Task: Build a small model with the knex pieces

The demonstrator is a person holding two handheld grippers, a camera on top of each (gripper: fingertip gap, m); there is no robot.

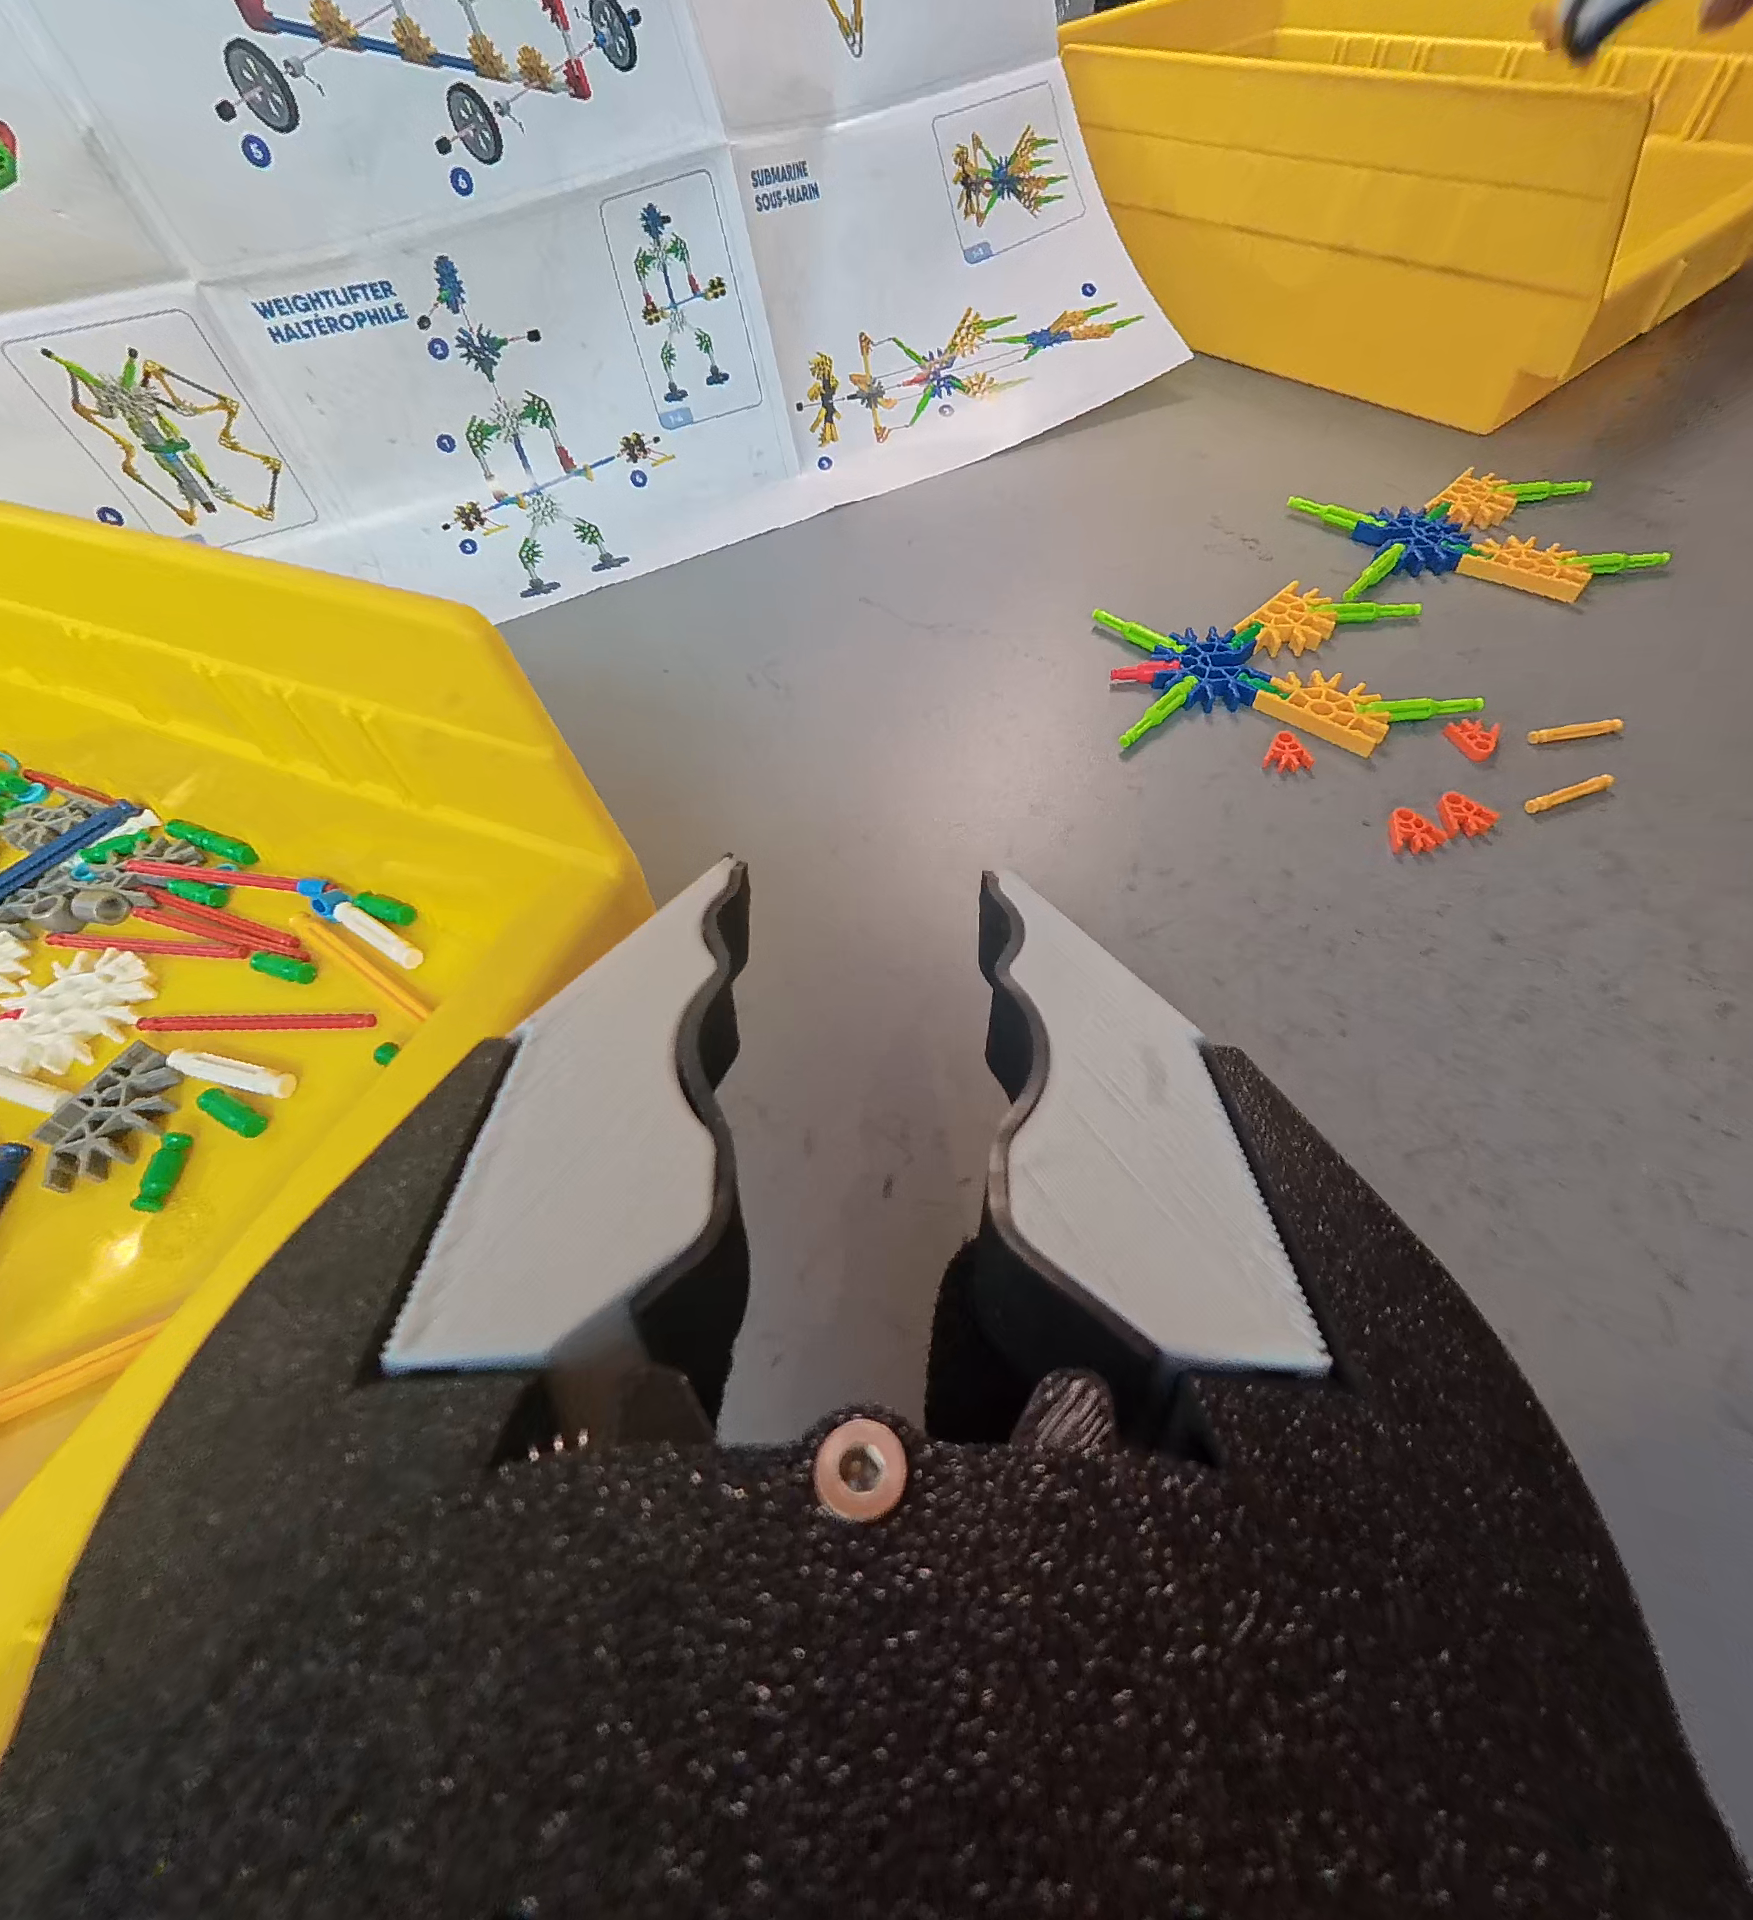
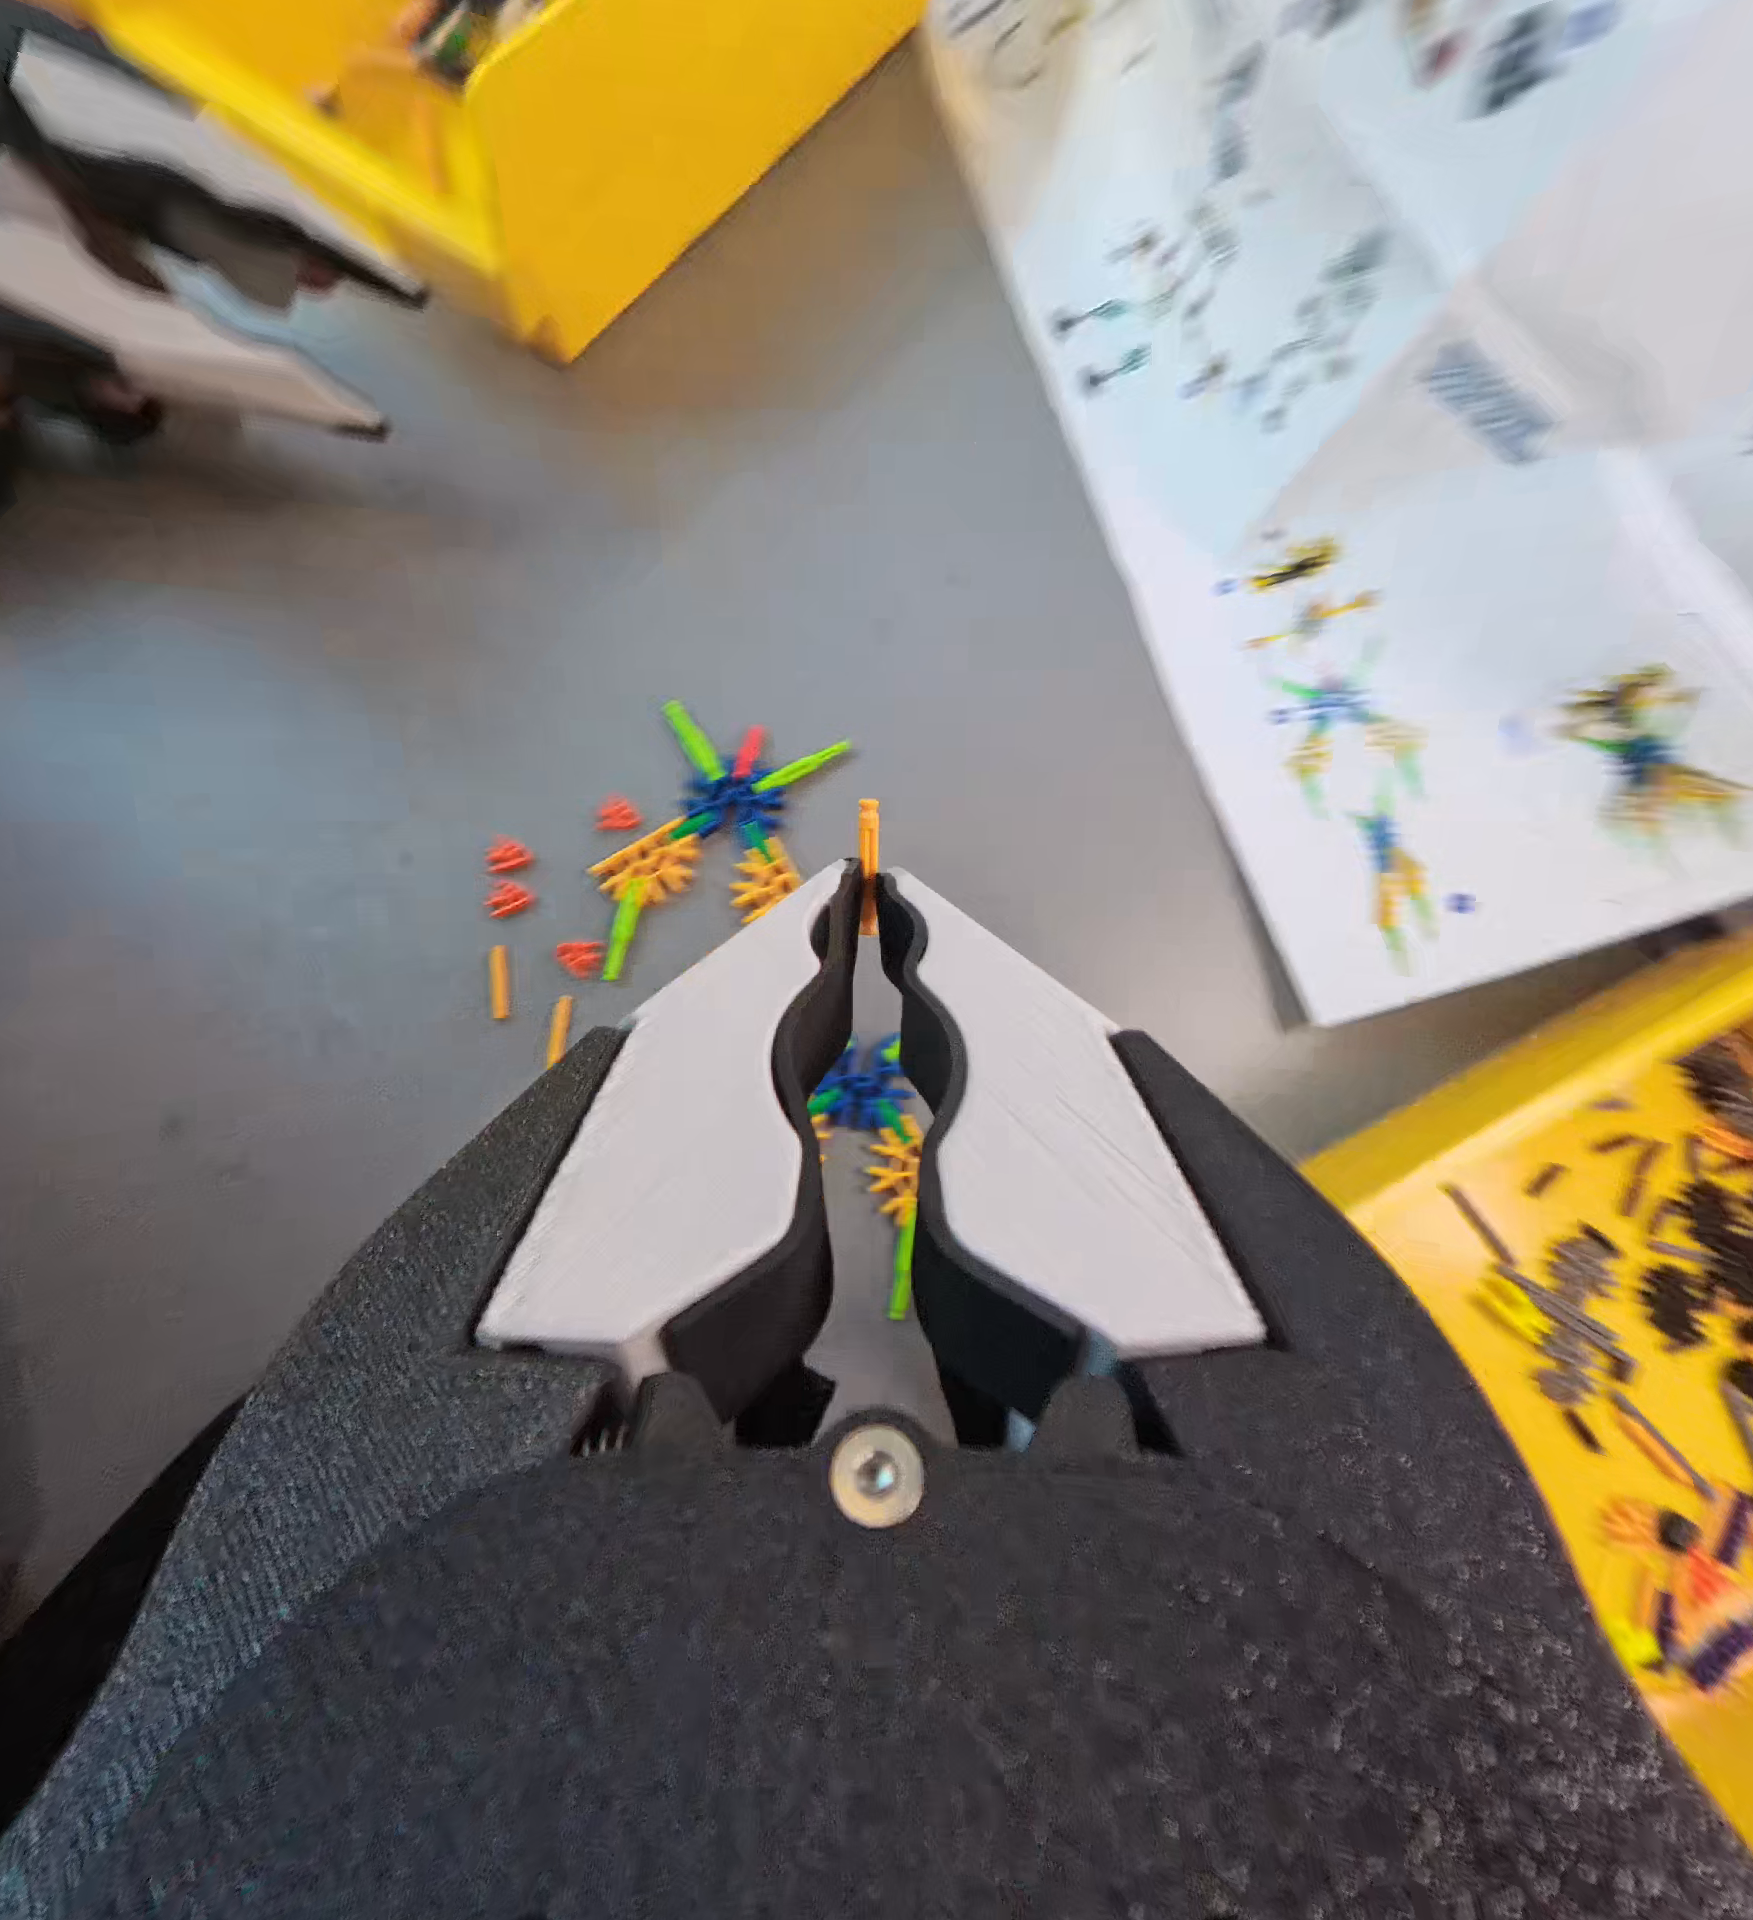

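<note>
My right gripper (image 2: 867,878) is shut on a short orange rod (image 2: 868,836), which sticks out past its fingertips above the grey table. Below it lie two star-shaped assemblies of blue hubs, yellow-orange connectors and green rods (image 2: 716,810), with small red-orange connectors (image 2: 508,857) and two more orange rods (image 2: 498,982) beside them. My left gripper (image 1: 861,883) is open and empty, low over bare table beside a yellow bin (image 1: 498,748). In the left wrist view the assemblies (image 1: 1267,665) lie ahead to the right. The left gripper also shows in the right wrist view (image 2: 373,353).
The yellow bin by my left gripper holds several loose rods and connectors (image 1: 124,966). A second yellow bin (image 1: 1371,229) stands at the back right; it shows in the right wrist view (image 2: 1537,1226) full of parts. A white instruction sheet (image 1: 539,312) lies between the bins. The grippers' ends are close to 25 cm from one another.
</note>
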